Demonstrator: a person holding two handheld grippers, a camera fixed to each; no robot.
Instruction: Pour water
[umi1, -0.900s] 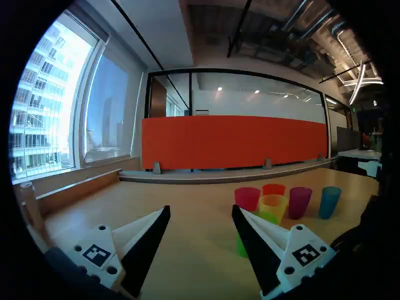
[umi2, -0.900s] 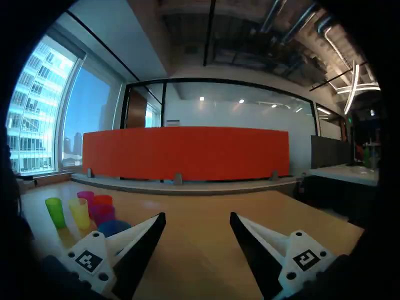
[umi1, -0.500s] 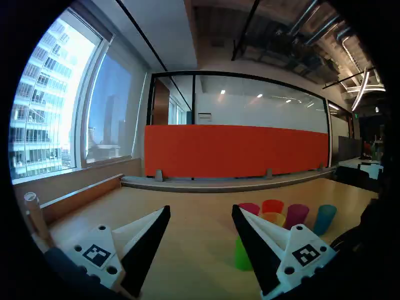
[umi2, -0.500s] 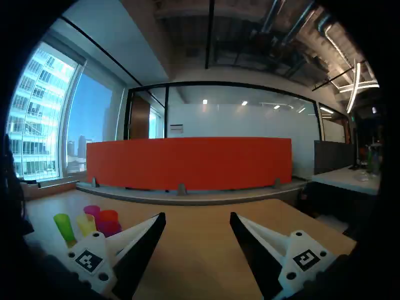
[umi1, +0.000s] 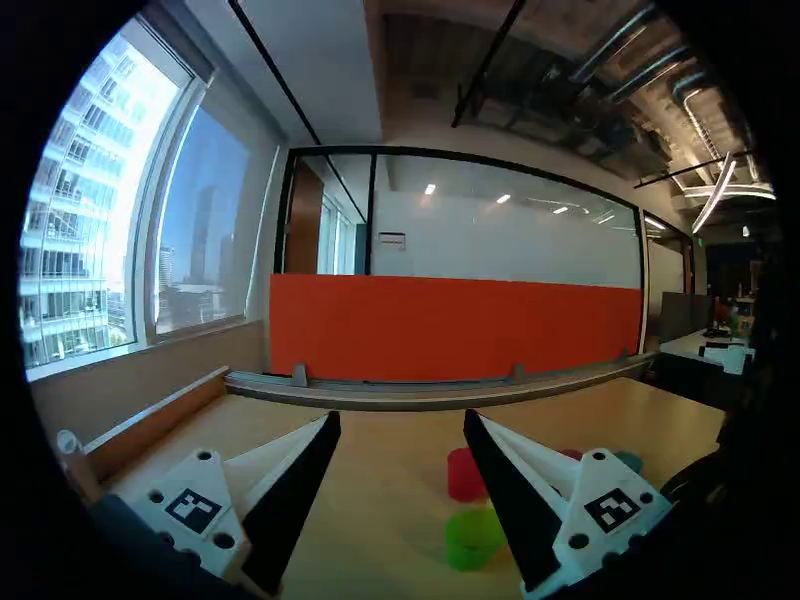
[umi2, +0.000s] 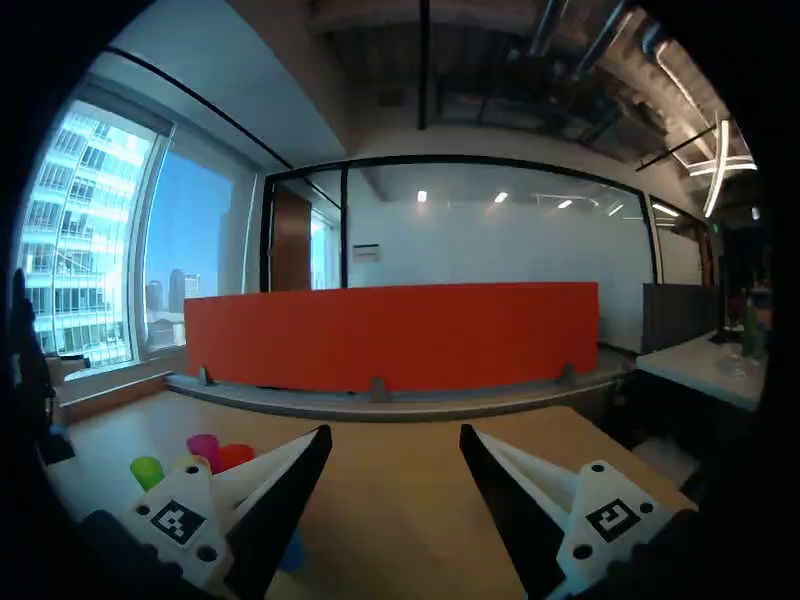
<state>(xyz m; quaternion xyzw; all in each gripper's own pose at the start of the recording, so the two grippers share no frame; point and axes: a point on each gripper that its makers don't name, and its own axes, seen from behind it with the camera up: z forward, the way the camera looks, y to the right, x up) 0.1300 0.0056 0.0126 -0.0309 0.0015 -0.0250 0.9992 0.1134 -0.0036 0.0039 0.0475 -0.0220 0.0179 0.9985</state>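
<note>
White plastic with black inner faces on the left tool (umi1: 401, 414): fingers wide apart, gripping nothing, raised above the pale wood counter (umi1: 390, 520). In the left gripper view, just right of the gap and low on the counter, a red cup (umi1: 463, 473), upright, partly behind the right finger. Nearer the camera, a green cup (umi1: 473, 536), also upright, its rim cut off by the same finger. Past that finger's far edge, slivers of a pink cup (umi1: 571, 455) and a blue cup (umi1: 630, 460), mostly hidden. No cup between the fingers, none touched. Water inside or not: cannot tell.

Same white and black on the right tool (umi2: 395, 430), likewise spread wide and empty over the counter. In the right gripper view, the cups left of the gap, beside and behind the left finger: green cup farthest left, then a yellow cup (umi2: 184, 465) peeping above the tool's body, pink cup and red cup close together behind it, blue cup low down under the finger. Again nothing between the fingers.

Farther out, across the counter's far edge, a long orange panel (umi1: 450, 325) on small grey feet. Above it, a glass wall (umi1: 500, 225) with ceiling lights reflected. Off to the left, tall windows (umi1: 90, 230) with high-rise blocks outside; below them a wooden ledge (umi1: 150, 425). Overhead, bare pipes (umi1: 620, 75) and dark ceiling.
</note>
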